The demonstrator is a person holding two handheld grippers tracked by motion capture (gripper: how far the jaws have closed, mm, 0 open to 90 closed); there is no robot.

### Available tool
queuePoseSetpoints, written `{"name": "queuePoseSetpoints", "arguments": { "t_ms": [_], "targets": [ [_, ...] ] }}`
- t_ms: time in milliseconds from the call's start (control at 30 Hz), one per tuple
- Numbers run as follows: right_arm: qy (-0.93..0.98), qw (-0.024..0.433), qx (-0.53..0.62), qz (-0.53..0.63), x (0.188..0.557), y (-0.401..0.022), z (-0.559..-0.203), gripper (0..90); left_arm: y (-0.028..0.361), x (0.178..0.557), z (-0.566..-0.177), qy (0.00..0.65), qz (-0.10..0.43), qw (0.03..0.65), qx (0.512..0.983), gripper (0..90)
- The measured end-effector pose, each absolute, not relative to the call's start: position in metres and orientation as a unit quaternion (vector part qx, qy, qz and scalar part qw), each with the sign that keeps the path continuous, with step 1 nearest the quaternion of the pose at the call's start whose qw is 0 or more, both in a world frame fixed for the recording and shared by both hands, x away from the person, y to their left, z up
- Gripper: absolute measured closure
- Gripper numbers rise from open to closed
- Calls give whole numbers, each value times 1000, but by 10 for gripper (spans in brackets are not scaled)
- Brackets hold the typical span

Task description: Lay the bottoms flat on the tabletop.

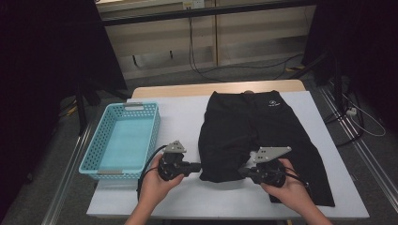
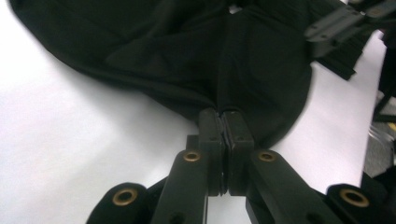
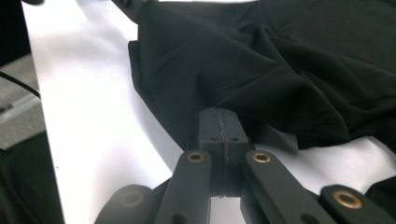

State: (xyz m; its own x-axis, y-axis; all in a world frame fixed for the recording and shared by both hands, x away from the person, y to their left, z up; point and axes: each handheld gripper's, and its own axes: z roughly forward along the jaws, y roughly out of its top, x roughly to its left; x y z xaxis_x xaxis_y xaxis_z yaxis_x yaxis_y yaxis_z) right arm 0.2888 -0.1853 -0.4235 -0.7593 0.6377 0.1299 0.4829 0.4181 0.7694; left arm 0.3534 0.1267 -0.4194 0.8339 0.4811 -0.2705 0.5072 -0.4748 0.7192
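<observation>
Pinching black shorts [image 1: 253,136]: left tool [image 2: 226,122], right tool [image 3: 219,119] both clamped on hem; high view adds blue basket [image 1: 94,154].

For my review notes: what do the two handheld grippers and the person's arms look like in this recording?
Both are black. The left gripper and right gripper each carry a grey three-cornered plate on top and trail a black cable. In the gripper views, each has two black jaws on flat link arms with brass-coloured rivets. The left hand and right hand are ungloved, and no sleeves cover the forearms.
</observation>
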Motion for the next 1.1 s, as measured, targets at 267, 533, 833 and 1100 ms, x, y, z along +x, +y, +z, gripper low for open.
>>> {"name": "queuePoseSetpoints", "arguments": {
  "t_ms": [267, 533, 833, 1100],
  "targets": [
    [816, 119, 381, 419, 302, -188, -431, 900, 125, 371, -431, 319, -1, 424, 847, 883],
    [824, 124, 394, 388, 323, -174, -449, 900, 124, 378, -444, 333, 22, 417, 845, 625],
    [825, 125, 392, 387, 321, -175, -449, 900, 128, 356, -438, 308, 16, 405, 860, 457],
    [821, 125, 397, 391, 322, -174, -449, 900, 112, 351, -450, 289, -18, 388, 875, 563]
  ]
}}
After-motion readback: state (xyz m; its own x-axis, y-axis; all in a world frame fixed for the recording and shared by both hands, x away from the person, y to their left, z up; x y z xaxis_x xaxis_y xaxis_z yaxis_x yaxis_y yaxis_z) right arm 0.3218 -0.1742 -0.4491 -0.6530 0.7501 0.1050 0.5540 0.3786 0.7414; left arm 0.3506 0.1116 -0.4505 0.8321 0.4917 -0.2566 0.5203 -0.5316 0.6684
